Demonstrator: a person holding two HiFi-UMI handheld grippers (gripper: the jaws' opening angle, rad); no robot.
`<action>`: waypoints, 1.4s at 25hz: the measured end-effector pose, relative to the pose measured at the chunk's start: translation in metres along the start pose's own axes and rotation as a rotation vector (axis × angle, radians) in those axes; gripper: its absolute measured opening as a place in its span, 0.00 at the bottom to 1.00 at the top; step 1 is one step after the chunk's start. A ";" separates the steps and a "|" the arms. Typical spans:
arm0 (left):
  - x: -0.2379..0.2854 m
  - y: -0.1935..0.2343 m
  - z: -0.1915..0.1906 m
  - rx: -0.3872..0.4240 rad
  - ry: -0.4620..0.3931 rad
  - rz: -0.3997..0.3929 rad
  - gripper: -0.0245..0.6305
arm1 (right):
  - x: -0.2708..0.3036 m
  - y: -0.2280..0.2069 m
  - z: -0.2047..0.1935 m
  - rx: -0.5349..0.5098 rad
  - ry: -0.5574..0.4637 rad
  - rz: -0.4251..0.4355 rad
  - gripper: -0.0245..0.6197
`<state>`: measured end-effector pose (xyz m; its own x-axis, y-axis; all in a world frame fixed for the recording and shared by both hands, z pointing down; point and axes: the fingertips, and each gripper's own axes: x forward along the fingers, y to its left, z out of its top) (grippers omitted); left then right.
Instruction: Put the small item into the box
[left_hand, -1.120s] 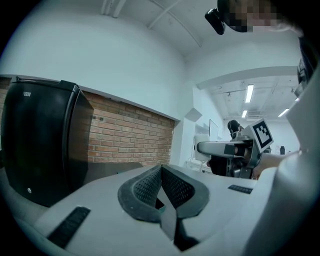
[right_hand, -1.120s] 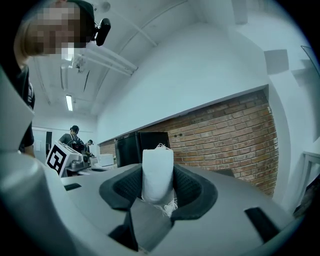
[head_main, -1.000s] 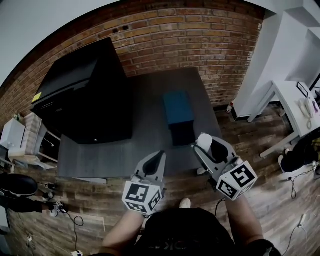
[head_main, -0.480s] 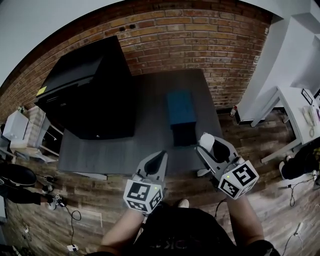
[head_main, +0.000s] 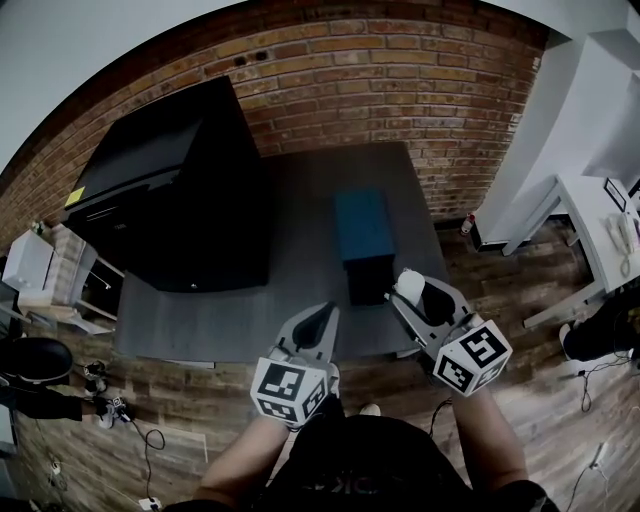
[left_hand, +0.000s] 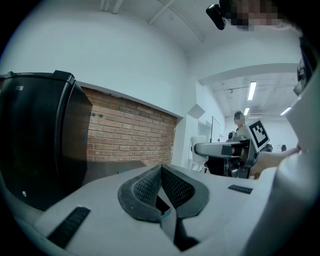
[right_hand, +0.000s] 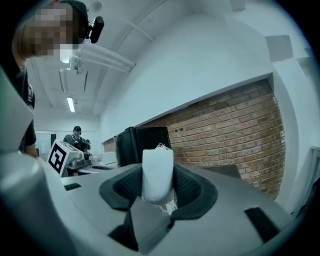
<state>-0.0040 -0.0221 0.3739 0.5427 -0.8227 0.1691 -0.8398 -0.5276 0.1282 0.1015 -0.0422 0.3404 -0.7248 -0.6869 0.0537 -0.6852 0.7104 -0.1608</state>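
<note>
grippers: 2, the left gripper (head_main: 318, 320) and the right gripper (head_main: 412, 290) | marker cubes (head_main: 288, 392): 2, one per gripper | white small item (right_hand: 158, 172): 1 | teal box (head_main: 362, 225): 1 | grey table (head_main: 300, 265): 1 | black cabinet (head_main: 180, 190): 1 | white desk (head_main: 588, 200): 1 | brick wall (head_main: 400, 70): 1

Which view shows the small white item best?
Right gripper view: the white item sits large and sharp at the centre, clamped between the right gripper's jaws. Head view shows it only as a small pale patch at that gripper's tip. Left gripper view shows that gripper far off, and the item is not discernible.
</note>
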 end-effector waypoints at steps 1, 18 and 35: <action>0.004 0.004 0.001 0.001 0.001 -0.005 0.09 | 0.005 -0.003 -0.002 0.004 0.005 -0.003 0.35; 0.071 0.057 -0.023 0.045 0.035 -0.068 0.09 | 0.074 -0.062 -0.070 0.062 0.190 -0.051 0.35; 0.108 0.078 -0.056 0.052 0.091 -0.120 0.09 | 0.122 -0.094 -0.178 -0.030 0.516 0.005 0.35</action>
<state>-0.0102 -0.1397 0.4573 0.6363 -0.7319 0.2440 -0.7674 -0.6329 0.1025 0.0649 -0.1655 0.5373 -0.6644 -0.5233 0.5336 -0.6776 0.7230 -0.1346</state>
